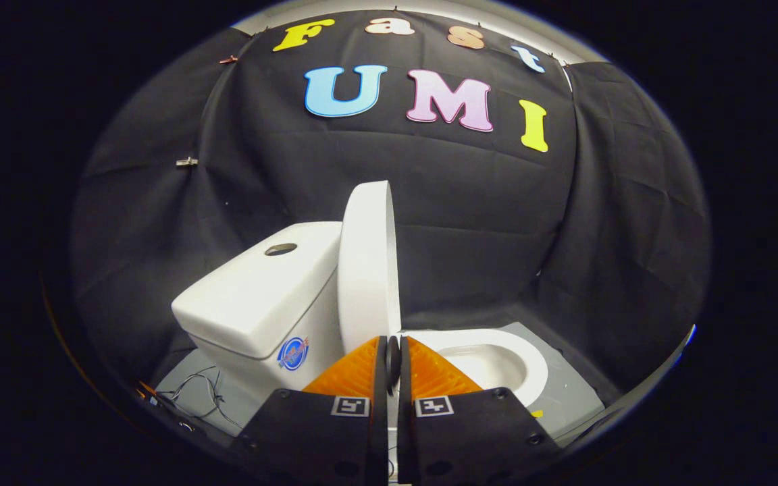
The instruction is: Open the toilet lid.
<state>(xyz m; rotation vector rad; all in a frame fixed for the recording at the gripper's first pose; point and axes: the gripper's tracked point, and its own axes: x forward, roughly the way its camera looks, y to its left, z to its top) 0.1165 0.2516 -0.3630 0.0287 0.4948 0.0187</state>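
A white toilet stands just ahead of me on a grey platform (568, 398). Its lid (365, 270) is raised, standing nearly upright against the tank (261, 297). The open seat and bowl (531, 368) lie to the right of the lid. My gripper (392, 345) is shut, and its orange fingers (355, 374) meet with only their dark pads in the narrow gap. The fingertips sit right at the lid's lower edge, near the hinge. I cannot tell whether they touch the lid.
A flush button (281, 249) sits on top of the tank. Loose wires (203, 395) lie on the platform left of the tank's base. Black cloth walls close in behind and to both sides.
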